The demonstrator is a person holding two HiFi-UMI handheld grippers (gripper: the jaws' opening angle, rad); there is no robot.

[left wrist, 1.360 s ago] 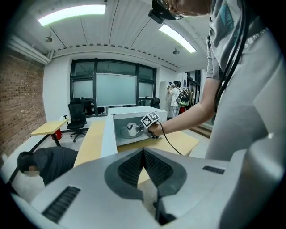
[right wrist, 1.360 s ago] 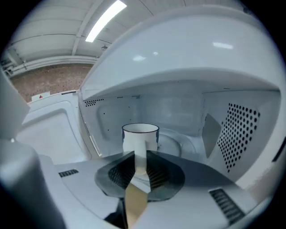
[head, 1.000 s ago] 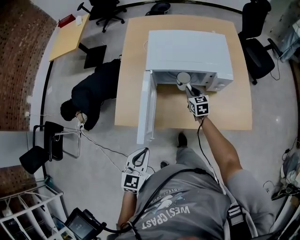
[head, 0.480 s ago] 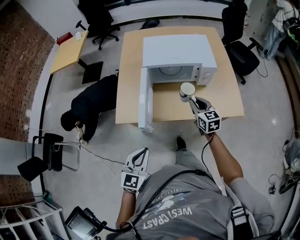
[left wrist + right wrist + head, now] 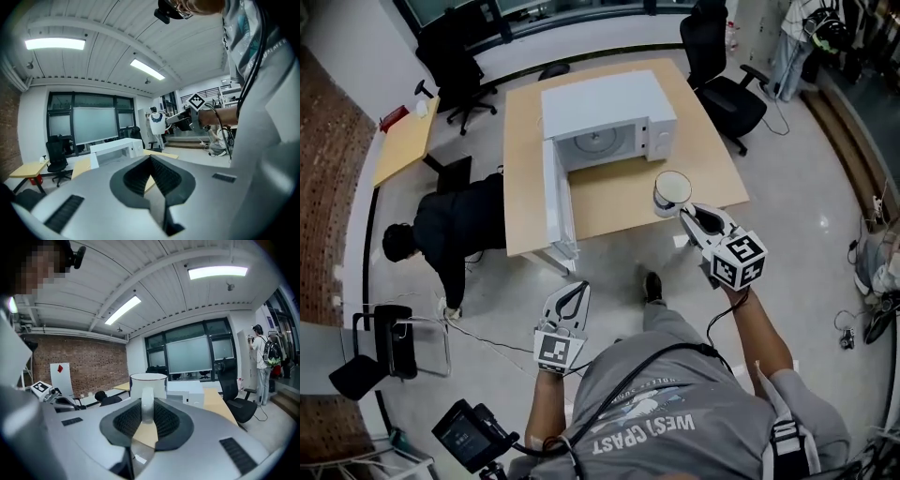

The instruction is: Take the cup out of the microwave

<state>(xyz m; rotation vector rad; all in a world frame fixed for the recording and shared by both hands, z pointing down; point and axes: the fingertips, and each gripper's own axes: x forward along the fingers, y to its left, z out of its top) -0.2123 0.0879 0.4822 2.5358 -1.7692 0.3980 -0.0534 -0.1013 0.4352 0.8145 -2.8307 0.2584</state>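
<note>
Cup (image 5: 672, 191) in outstretched right claw (image 5: 685, 214)

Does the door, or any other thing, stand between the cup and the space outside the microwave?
Nothing visible does. The cup, held by its handle in the right gripper, is outside the microwave, in front of its cavity. The door stands open at the left, apart from the cup.

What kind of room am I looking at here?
Probably an office or lab workspace: wooden desks, rolling office chairs, and a microwave set on a desk rather than a kitchen counter.
</note>
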